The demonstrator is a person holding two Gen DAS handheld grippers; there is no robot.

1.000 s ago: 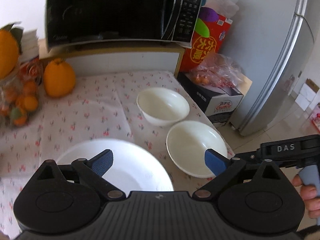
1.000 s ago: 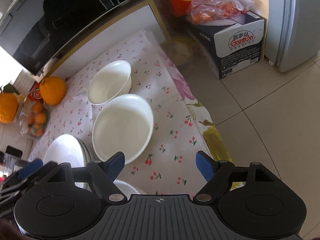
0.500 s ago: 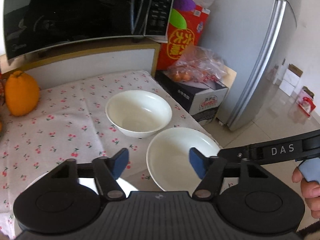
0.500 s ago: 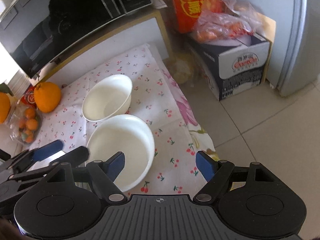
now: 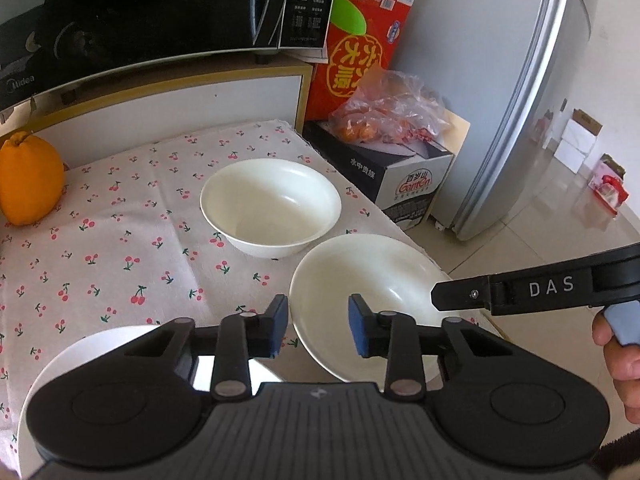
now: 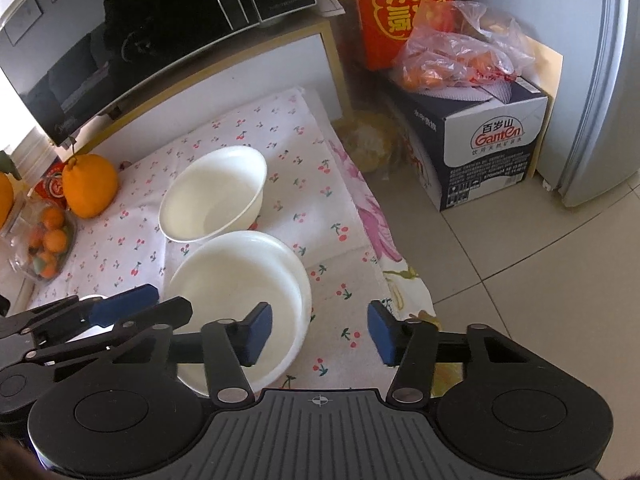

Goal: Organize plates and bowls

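Observation:
A deep white bowl stands on the cherry-print cloth, and also shows in the right wrist view. A shallow white bowl sits nearer, by the table's right edge; it shows in the right wrist view too. A white plate lies at the near left, mostly under my left gripper. My left gripper is open and empty, its jaws narrowed around the shallow bowl's left rim. My right gripper is open and empty over that bowl's right rim. Its arm reaches in from the right.
A microwave stands on a shelf behind the table. A large orange fruit sits at the back left, with small oranges nearby. A cardboard box with bagged fruit and a fridge stand to the right on the tiled floor.
My left gripper swung right from over the plate toward the shallow bowl and its jaws narrowed. My right gripper moved closer to that bowl's right rim.

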